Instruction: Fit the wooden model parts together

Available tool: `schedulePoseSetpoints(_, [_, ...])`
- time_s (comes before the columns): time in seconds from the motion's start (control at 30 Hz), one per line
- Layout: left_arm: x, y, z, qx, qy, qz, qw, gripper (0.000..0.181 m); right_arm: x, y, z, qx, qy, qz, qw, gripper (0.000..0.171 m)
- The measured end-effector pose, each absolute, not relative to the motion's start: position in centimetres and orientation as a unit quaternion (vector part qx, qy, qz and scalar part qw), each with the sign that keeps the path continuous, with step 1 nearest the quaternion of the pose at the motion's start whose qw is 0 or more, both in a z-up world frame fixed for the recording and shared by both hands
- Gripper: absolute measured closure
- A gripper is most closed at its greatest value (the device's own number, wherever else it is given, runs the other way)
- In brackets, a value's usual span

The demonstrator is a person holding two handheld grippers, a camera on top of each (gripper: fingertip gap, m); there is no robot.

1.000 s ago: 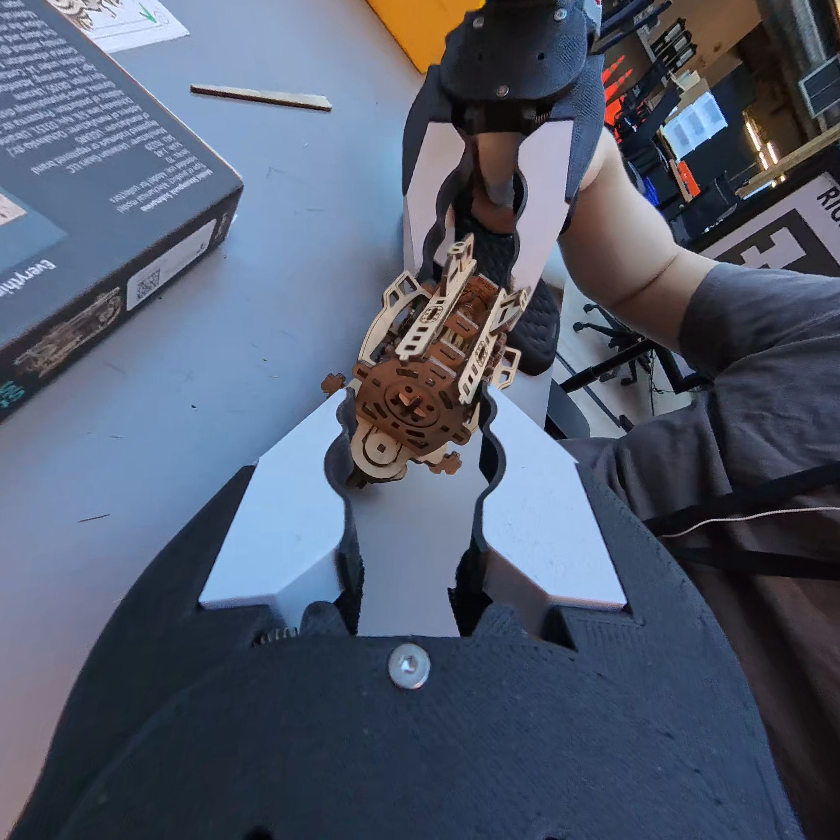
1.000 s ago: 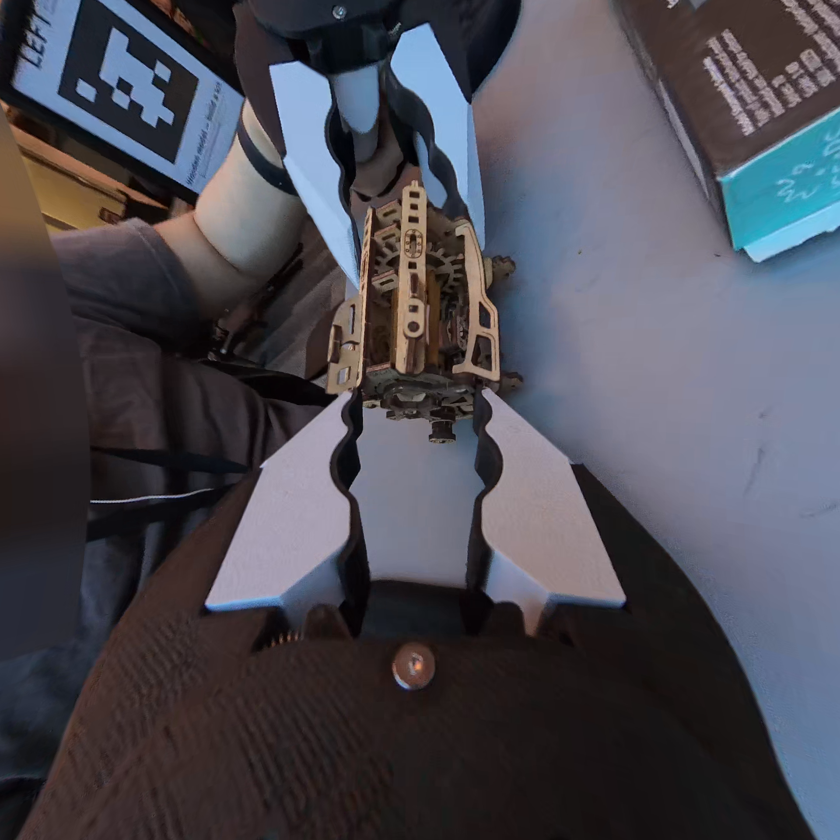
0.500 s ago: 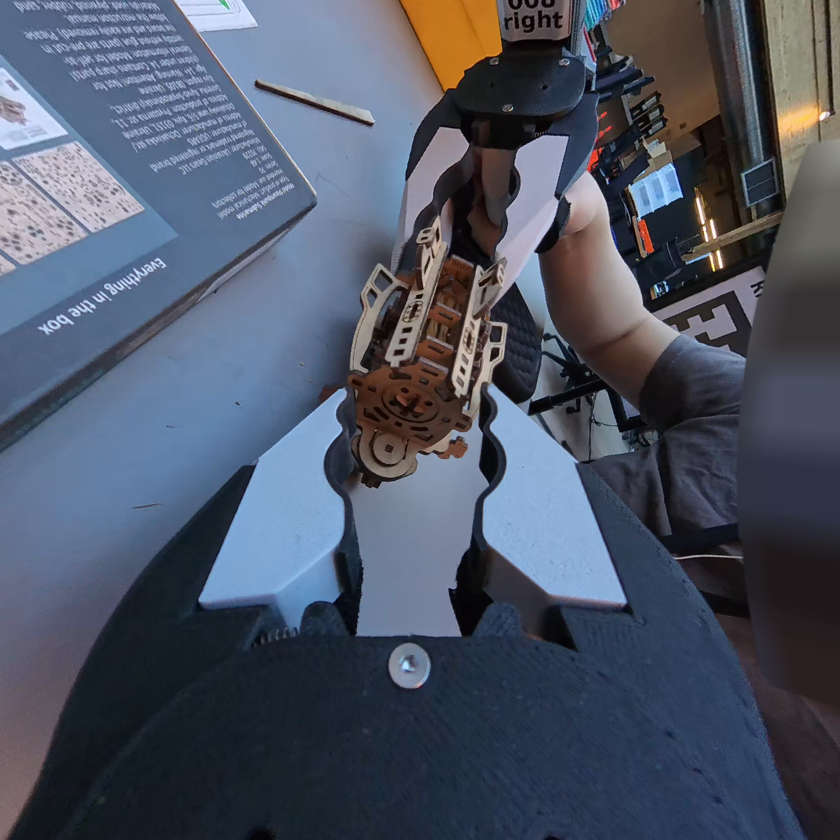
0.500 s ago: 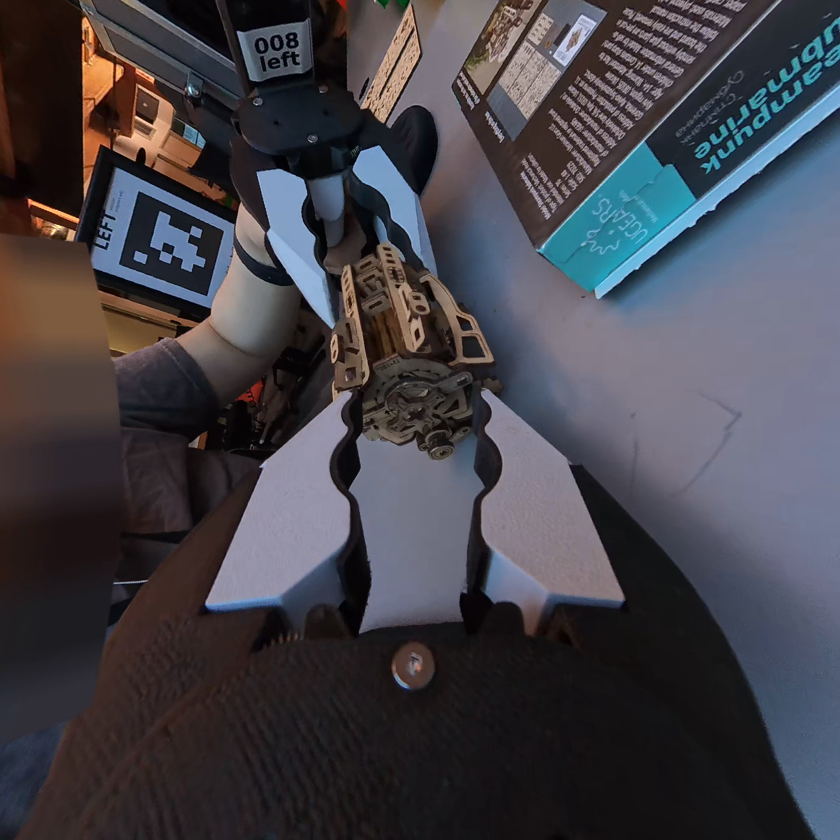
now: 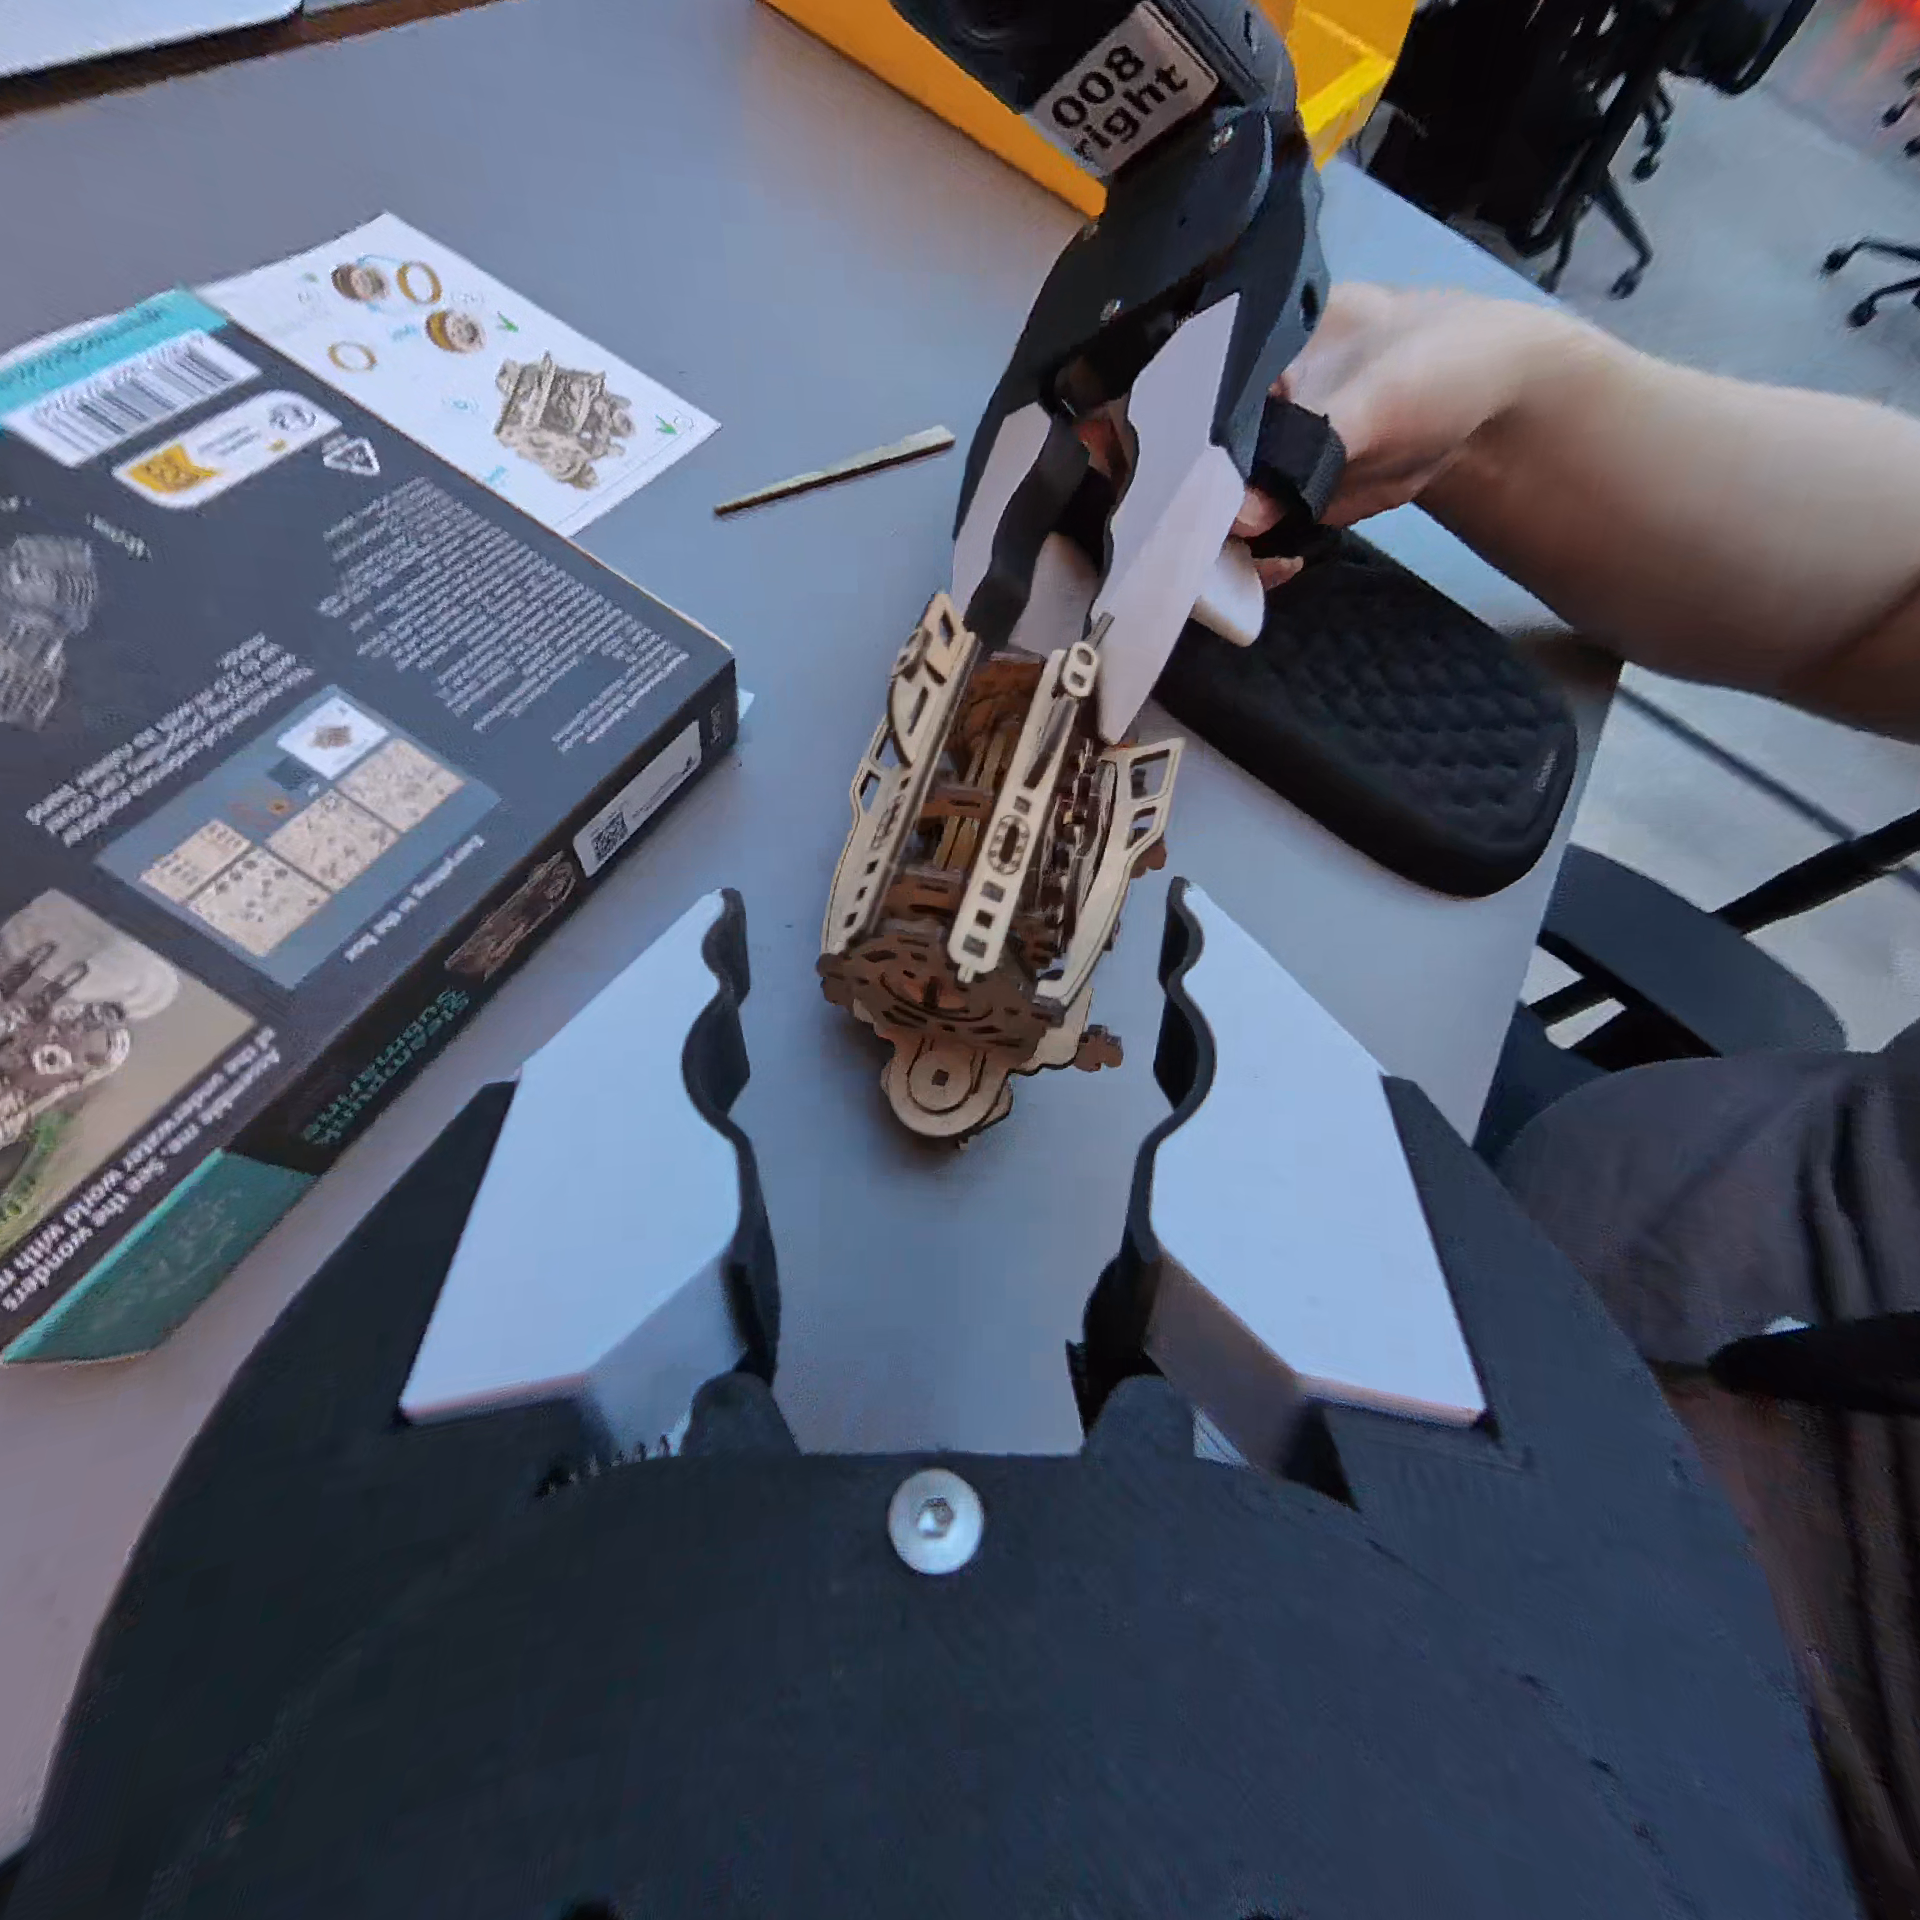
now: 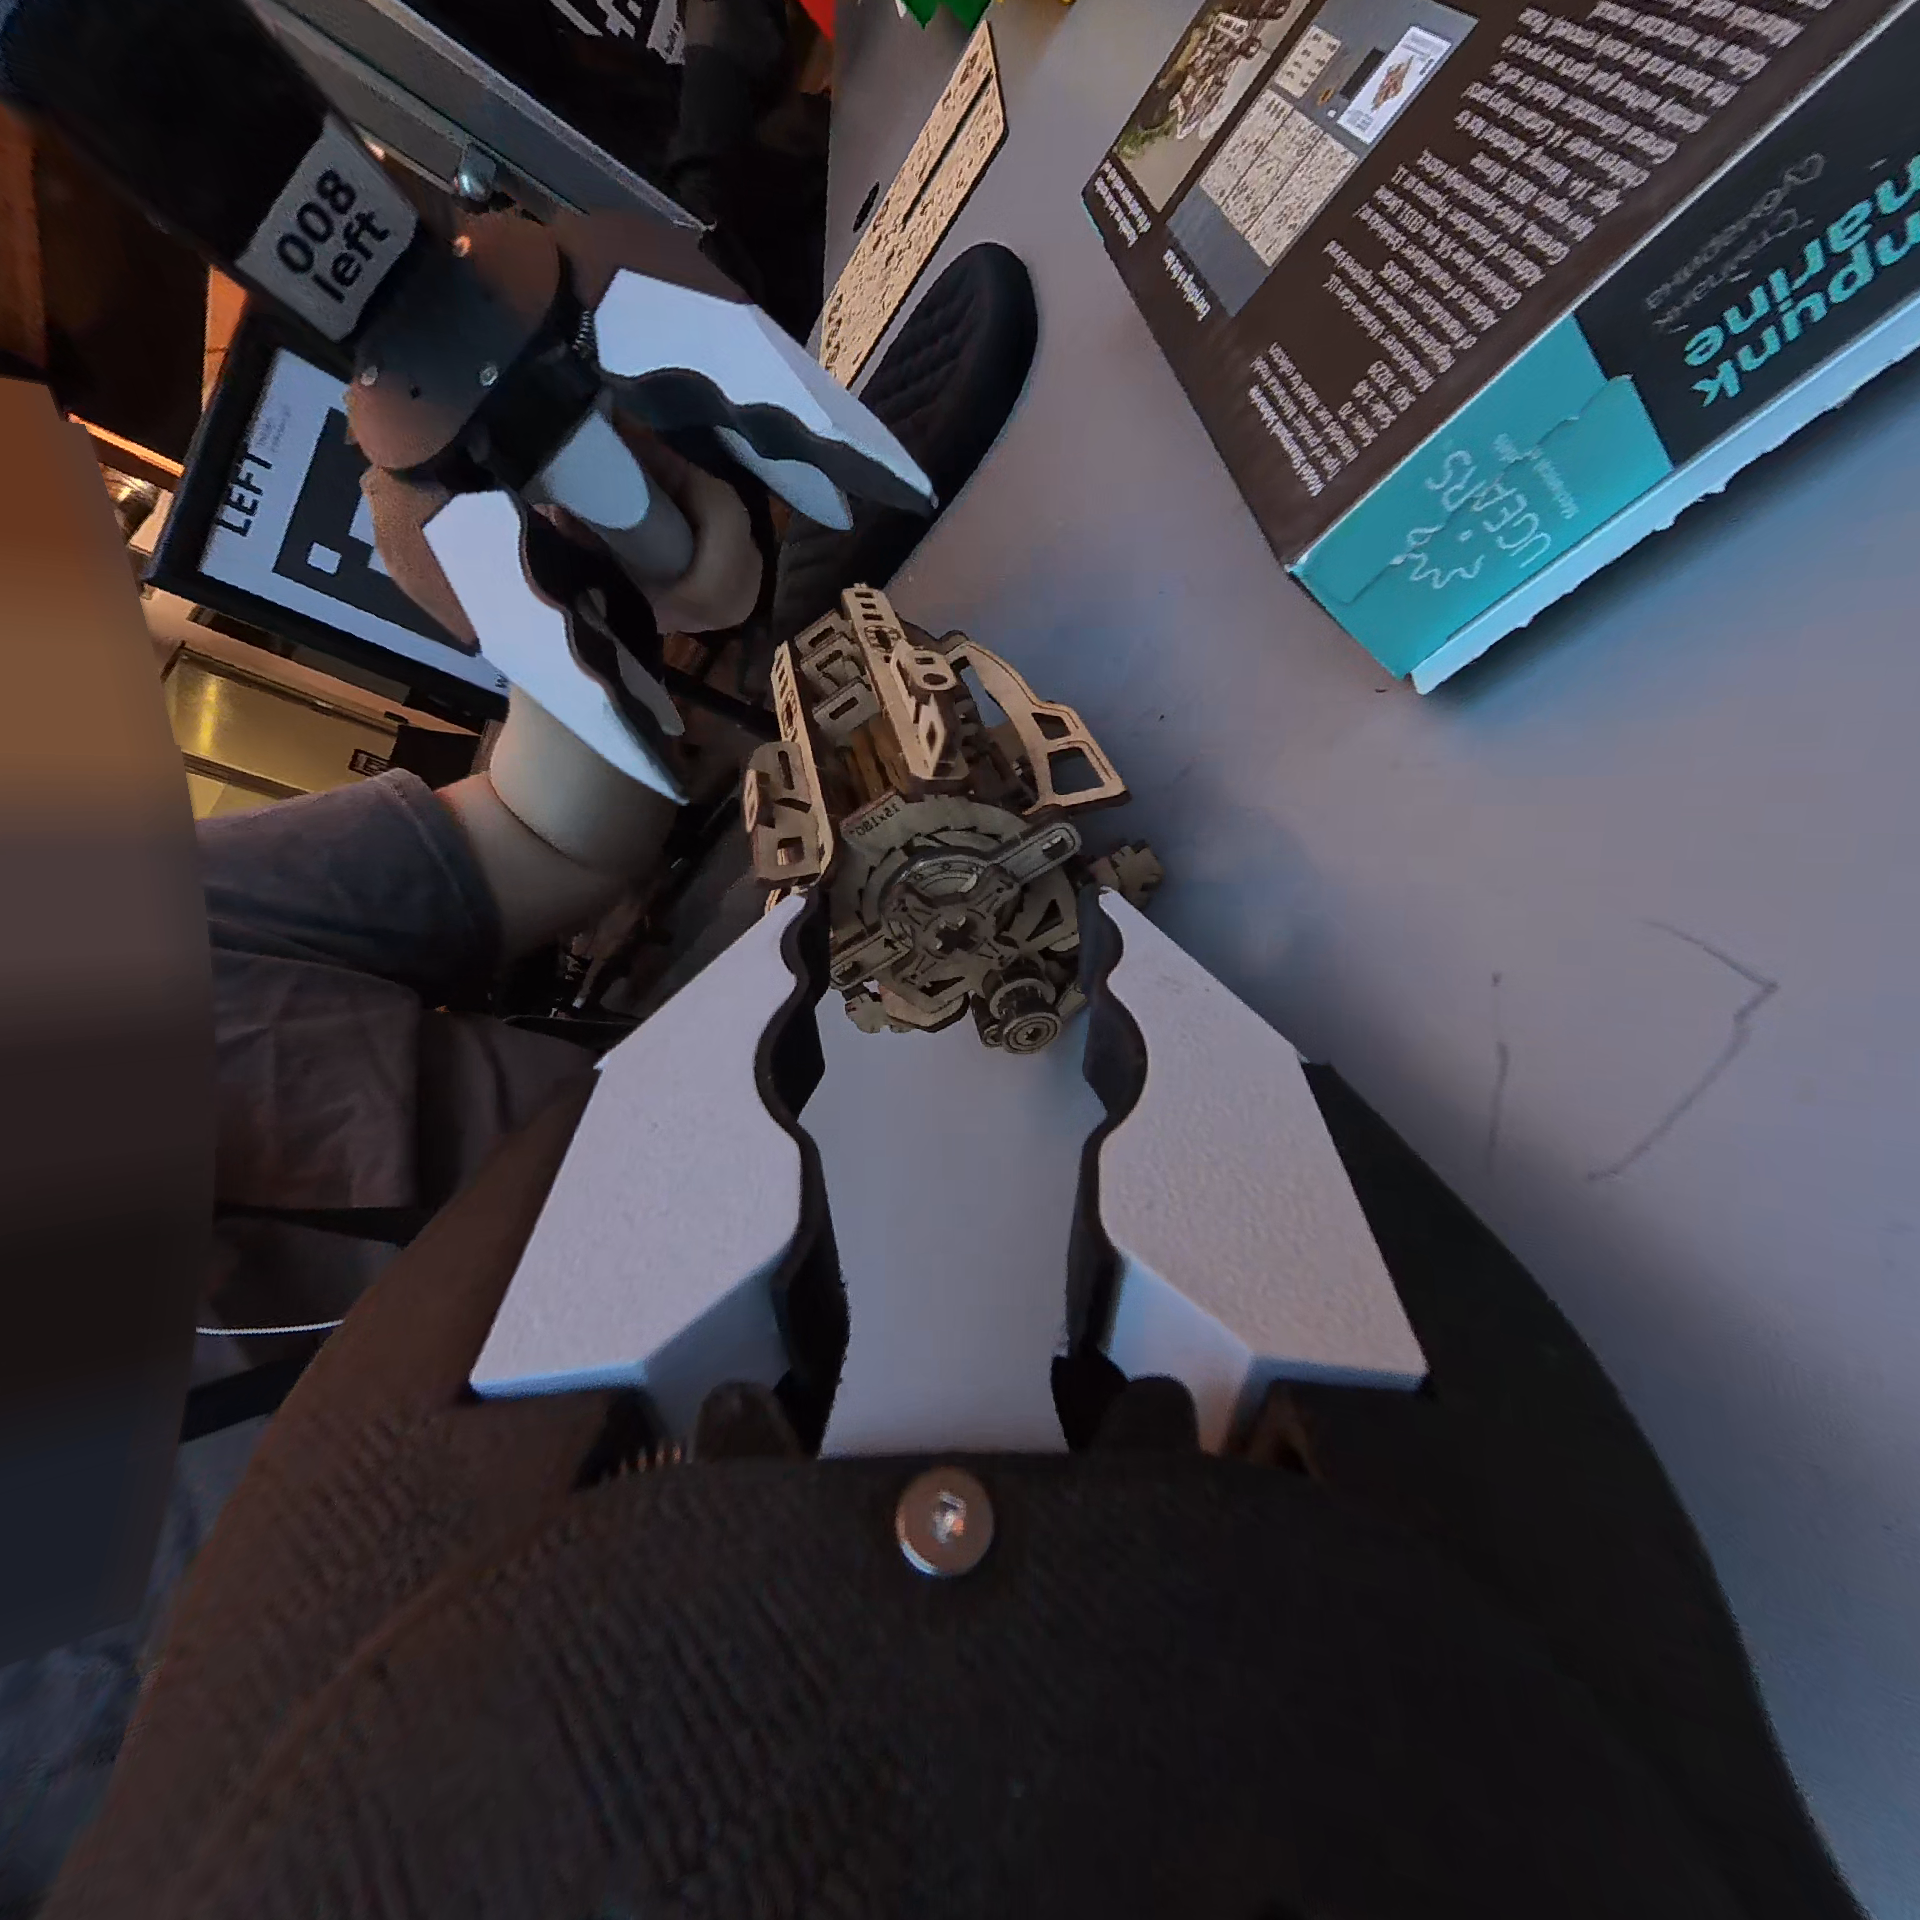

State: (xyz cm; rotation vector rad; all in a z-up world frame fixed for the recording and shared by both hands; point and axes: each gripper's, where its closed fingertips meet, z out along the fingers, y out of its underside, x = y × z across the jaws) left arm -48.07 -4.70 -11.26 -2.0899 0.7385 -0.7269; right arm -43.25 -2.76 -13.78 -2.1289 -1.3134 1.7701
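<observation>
The wooden model [image 5: 977,862], a pale laser-cut cylinder-like frame with gears inside, hangs tilted just over the grey table [image 5: 623,156]. My right gripper [image 6: 951,914] is shut on its round geared end [image 6: 935,914]. In the left wrist view the right gripper [image 5: 1039,665] comes down from above onto the model's far end. My left gripper [image 5: 951,899] is open, its jaws standing apart on either side of the model's near end without touching it. In the right wrist view the left gripper [image 6: 790,639] is open beside the model's far end.
A dark model-kit box [image 5: 312,727] lies left of the model and also shows in the right wrist view [image 6: 1507,312]. An instruction sheet [image 5: 468,364] and a thin wooden stick [image 5: 831,473] lie behind. A black pad [image 5: 1371,727] sits at the table's right edge. A yellow bin [image 5: 1039,104] stands far back. The left gripper's tips are roughly 7 cm from the right gripper's.
My left gripper has opened, let go of the model and drawn back. My right gripper still holds the model, which has swung to a steeper tilt over the table.
</observation>
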Motion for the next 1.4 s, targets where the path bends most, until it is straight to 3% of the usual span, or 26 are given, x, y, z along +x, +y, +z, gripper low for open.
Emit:
schedulePoseSetpoints(0.2, [-45.9,-4.0,-11.8,-0.802,0.379,-0.188,0.421,0.111,-43.4,-2.5,-13.6,-0.687,-0.448,0.568,0.072,0.124])
schedulePoseSetpoints(0.33, [-45.0,-3.8,-12.9,-0.804,0.407,-0.166,0.4,0.107,-43.6,-2.2,-13.5,-0.682,-0.455,0.566,0.088,0.124])
schedulePoseSetpoints(0.53, [-44.7,-3.1,-14.0,-0.799,0.43,-0.146,0.395,0.117,-43.3,-2.0,-12.4,-0.645,-0.482,0.58,0.125,0.119])
schedulePoseSetpoints(0.77, [-44.9,-3.6,-13.9,-0.772,0.462,-0.178,0.397,0.118,-41.6,-2.5,-9.5,-0.469,-0.617,0.547,0.316,0.105])
schedulePoseSetpoints(0.97, [-45.0,-4.1,-13.8,-0.752,0.484,-0.194,0.404,0.119,-42.6,-2.9,-10.7,-0.406,-0.683,0.455,0.402,0.111])
schedulePoseSetpoints(1.4, [-44.6,-4.6,-13.8,-0.726,0.52,-0.157,0.422,0.119,-43.0,-2.9,-10.5,-0.479,-0.646,0.479,0.352,0.124])
